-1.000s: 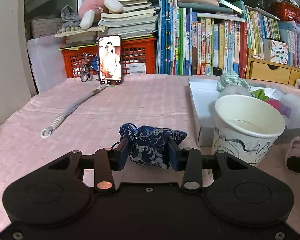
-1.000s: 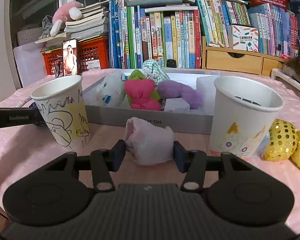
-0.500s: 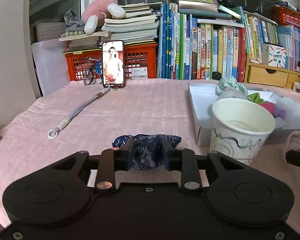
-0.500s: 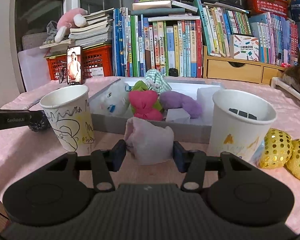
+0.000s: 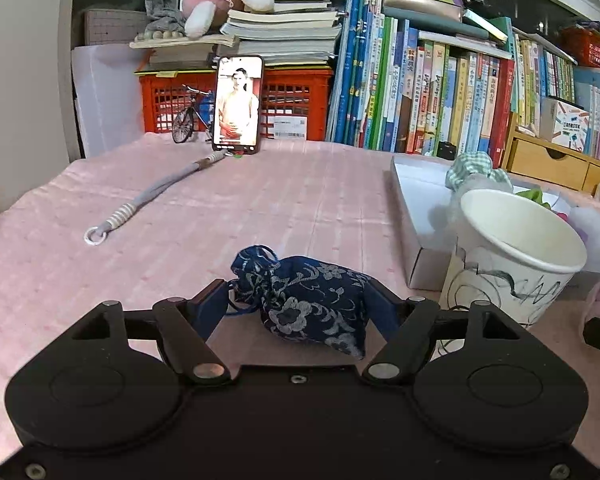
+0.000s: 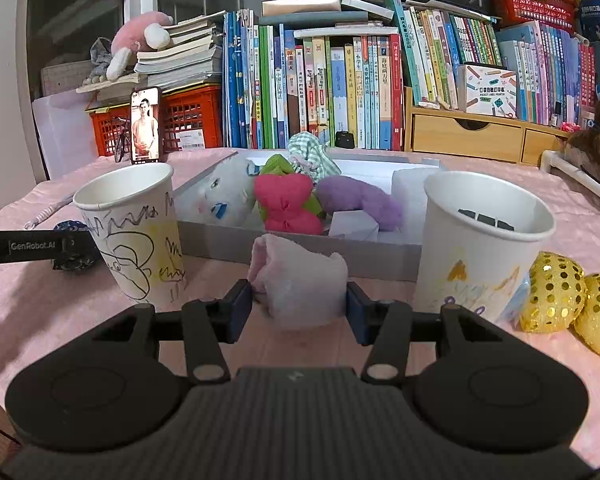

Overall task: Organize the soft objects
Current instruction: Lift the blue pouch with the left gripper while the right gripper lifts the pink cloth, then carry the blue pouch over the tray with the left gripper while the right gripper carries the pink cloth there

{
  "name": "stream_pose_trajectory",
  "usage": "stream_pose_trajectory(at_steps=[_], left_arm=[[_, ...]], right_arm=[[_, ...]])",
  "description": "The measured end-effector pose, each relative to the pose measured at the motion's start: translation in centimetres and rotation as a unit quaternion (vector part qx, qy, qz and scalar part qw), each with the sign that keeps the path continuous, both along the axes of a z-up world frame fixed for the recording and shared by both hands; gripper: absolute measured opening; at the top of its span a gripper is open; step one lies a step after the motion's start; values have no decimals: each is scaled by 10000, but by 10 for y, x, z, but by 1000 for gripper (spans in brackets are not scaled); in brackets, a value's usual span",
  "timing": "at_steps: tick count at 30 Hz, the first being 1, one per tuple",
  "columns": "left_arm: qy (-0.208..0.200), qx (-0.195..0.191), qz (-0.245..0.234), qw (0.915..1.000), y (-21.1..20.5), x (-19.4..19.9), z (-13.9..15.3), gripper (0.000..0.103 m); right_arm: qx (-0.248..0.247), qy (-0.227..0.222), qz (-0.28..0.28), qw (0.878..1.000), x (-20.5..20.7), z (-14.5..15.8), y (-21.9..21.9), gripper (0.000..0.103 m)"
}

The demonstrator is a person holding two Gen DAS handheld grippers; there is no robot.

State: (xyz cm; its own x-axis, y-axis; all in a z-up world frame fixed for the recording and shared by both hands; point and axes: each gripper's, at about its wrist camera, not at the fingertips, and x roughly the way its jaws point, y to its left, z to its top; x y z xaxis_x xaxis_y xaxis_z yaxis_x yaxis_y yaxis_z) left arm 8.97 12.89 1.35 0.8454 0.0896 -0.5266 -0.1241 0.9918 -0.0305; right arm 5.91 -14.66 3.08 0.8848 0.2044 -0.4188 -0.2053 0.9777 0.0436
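A dark blue flowered pouch [image 5: 308,304] lies on the pink tablecloth between the fingers of my left gripper [image 5: 300,308], which is open wide around it. A pale pink cloth bundle [image 6: 298,280] sits between the fingers of my right gripper [image 6: 299,312], which is open with both pads at its sides. The grey tray [image 6: 340,256] behind holds a white plush face, a red bow [image 6: 288,208], a purple plush [image 6: 360,200] and a green checked cloth. The left gripper's side [image 6: 32,246] and the pouch [image 6: 74,260] show at the left of the right wrist view.
A scribbled paper cup [image 5: 512,256] stands right of the pouch; it also shows in the right wrist view [image 6: 136,232]. A second cup [image 6: 480,248] and two gold sequinned balls [image 6: 556,296] sit at right. A phone [image 5: 238,104], a lanyard [image 5: 152,200] and books stand behind.
My left gripper squeezed the pouch half a second ago and has now opened wide; the pouch rests loose on the cloth. My right gripper rose slightly, still around the pink bundle.
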Motion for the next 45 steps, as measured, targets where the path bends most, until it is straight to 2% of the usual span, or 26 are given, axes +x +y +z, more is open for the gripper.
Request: stream_pose_trajectory(at_steps=[2, 6, 12, 22, 33, 37, 45], left_arm=[[22, -23, -1, 10000, -1, 2, -2, 68], [-32, 17, -17, 10000, -2, 2, -1, 51], [-56, -64, 32, 10000, -2, 0, 5, 41], [-311, -40, -4, 9995, -1, -8, 32, 40], [-475, 18, -410, 9980, -14, -5, 77, 40], [-537, 56, -592, 9968, -24, -1, 93, 40], [-473, 4, -994, 9939, -43, 19, 124, 40]], right_arm=[[-7, 13, 1, 10000, 0, -1, 0, 55], [-20, 40, -6, 10000, 1, -3, 0, 55], [-13, 18, 5, 10000, 1, -1, 0, 54], [102, -172, 77, 9998, -4, 16, -1, 54], [215, -409, 196, 9987, -7, 43, -8, 54], [362, -456, 267, 9979, -7, 59, -17, 54], [318, -695, 179, 9969, 4, 91, -40, 54]])
